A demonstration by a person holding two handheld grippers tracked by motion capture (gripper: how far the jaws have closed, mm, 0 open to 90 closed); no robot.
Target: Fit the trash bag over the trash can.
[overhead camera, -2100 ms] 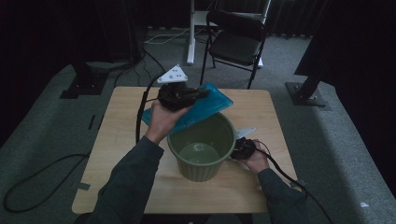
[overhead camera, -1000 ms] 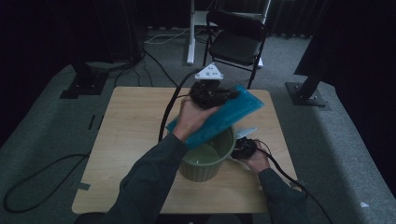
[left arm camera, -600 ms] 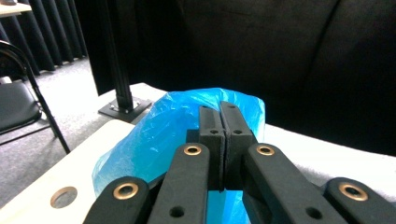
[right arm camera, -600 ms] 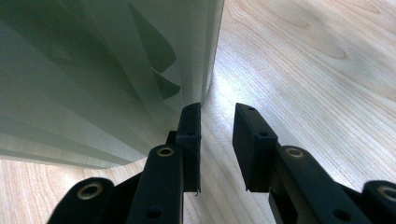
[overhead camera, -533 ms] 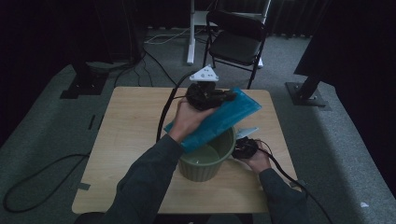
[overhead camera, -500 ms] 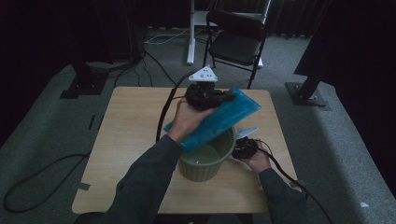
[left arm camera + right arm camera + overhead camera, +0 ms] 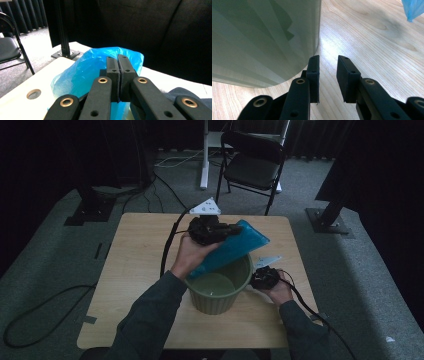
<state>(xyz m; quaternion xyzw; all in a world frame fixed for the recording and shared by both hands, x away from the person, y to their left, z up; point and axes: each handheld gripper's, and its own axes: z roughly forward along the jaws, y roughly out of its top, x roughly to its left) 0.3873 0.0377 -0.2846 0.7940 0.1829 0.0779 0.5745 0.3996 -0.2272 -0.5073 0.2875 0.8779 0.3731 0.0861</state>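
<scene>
A blue plastic bag (image 7: 235, 251) hangs slanted over a green ribbed bin (image 7: 218, 296) that stands on the wooden table (image 7: 140, 270). Its lower end dips inside the bin's rim. My left gripper (image 7: 231, 229) is above the bin's far side, shut on the bag's upper part. In the left gripper view the jaws (image 7: 117, 60) are pressed together on the crinkled blue bag (image 7: 80, 75). My right gripper (image 7: 258, 276) rests low at the bin's right side. Its jaws (image 7: 328, 61) stand open with only tabletop between them, close beside the bin's wall (image 7: 262, 37). A corner of the bag (image 7: 413, 7) shows at top right.
A black folding chair (image 7: 255, 165) stands behind the table, beside a white stand leg (image 7: 204, 155). Dark stand bases (image 7: 330, 222) and cables (image 7: 45, 305) lie on the grey carpet around the table. Bare tabletop lies left of the bin.
The left gripper has carried the blue bag a little to the left and down, so the bag sits lower over the bin. The right gripper has stayed put beside the bin.
</scene>
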